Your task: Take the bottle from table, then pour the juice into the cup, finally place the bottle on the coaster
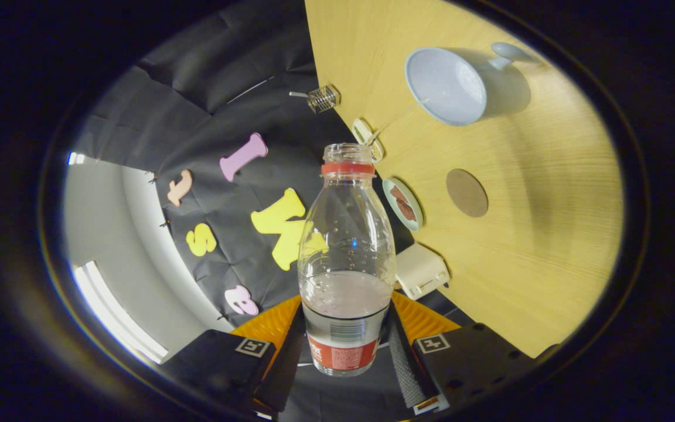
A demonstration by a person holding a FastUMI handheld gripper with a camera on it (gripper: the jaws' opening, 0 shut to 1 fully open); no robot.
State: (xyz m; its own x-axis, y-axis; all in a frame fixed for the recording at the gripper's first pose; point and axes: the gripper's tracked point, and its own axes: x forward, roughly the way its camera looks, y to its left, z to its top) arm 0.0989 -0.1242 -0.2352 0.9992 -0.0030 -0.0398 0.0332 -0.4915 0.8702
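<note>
Fingers of the gripper (344,351) press on the lower part of the bottle (346,258) from both sides, holding it clear of the table (548,264). Its cap is off, a red ring circles the neck, and pale juice fills the lower half. Beyond it stand the cup (449,85) and, nearer, the round coaster (467,193). The bottle partly hides a small dish (403,203).

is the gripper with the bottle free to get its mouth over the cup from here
Probably yes. The gripper is shut on the uncapped bottle, lifted and tilted relative to the table. The cup lies beyond the coaster, and nothing tall stands between the bottle and it.
</note>
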